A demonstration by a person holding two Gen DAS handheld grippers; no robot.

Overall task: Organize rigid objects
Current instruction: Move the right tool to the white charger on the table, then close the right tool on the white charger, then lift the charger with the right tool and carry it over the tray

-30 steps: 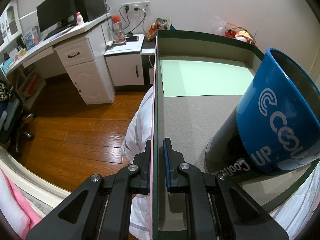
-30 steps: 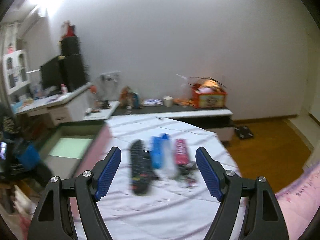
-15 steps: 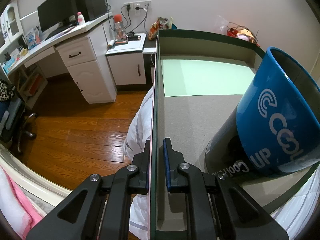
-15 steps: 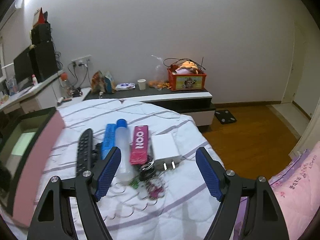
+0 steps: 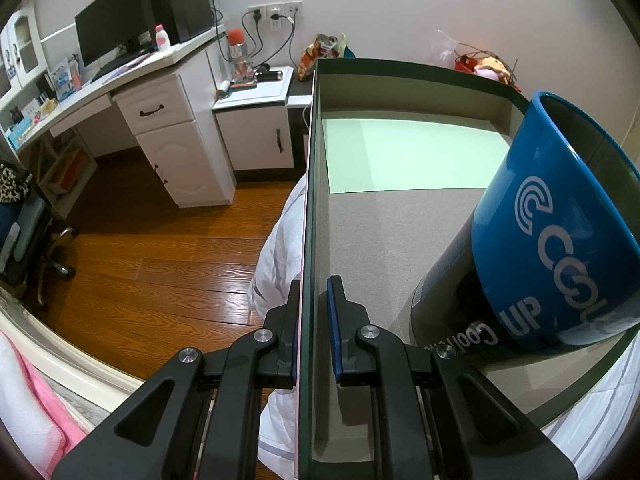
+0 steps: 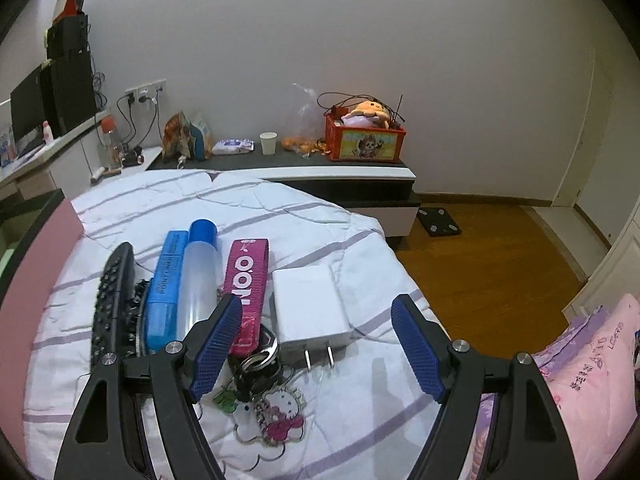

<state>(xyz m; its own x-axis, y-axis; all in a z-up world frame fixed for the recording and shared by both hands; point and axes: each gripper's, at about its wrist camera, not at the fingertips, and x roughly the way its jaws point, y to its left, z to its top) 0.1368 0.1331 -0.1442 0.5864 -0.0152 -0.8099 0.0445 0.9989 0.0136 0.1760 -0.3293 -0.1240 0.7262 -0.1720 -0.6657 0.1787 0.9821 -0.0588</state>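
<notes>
My left gripper (image 5: 314,320) is shut on the left wall of a dark green box (image 5: 308,208) with a grey floor. A blue mug (image 5: 560,232) marked "COOL UP" stands inside the box at the right, and a pale green sheet (image 5: 408,154) lies on the floor farther back. In the right wrist view my right gripper (image 6: 316,344) hangs open above a white bed. Just beyond it lie a white plug charger (image 6: 310,308), a pink box (image 6: 246,280), a clear bottle with a blue cap (image 6: 198,280), a blue box (image 6: 164,288), a black remote (image 6: 112,300) and a key ring with charms (image 6: 260,392).
The box's pink outer side (image 6: 32,280) rises at the left of the bed. A white desk with drawers (image 5: 172,136) and wooden floor (image 5: 160,256) lie left of the box. A dark low cabinet (image 6: 320,176) with an orange crate (image 6: 364,140) stands behind the bed, and a pink pillow (image 6: 592,384) lies at right.
The right gripper has swung right and dipped toward the bed, so the row of objects now sits close under its open fingers. The left gripper and the box have stayed still.
</notes>
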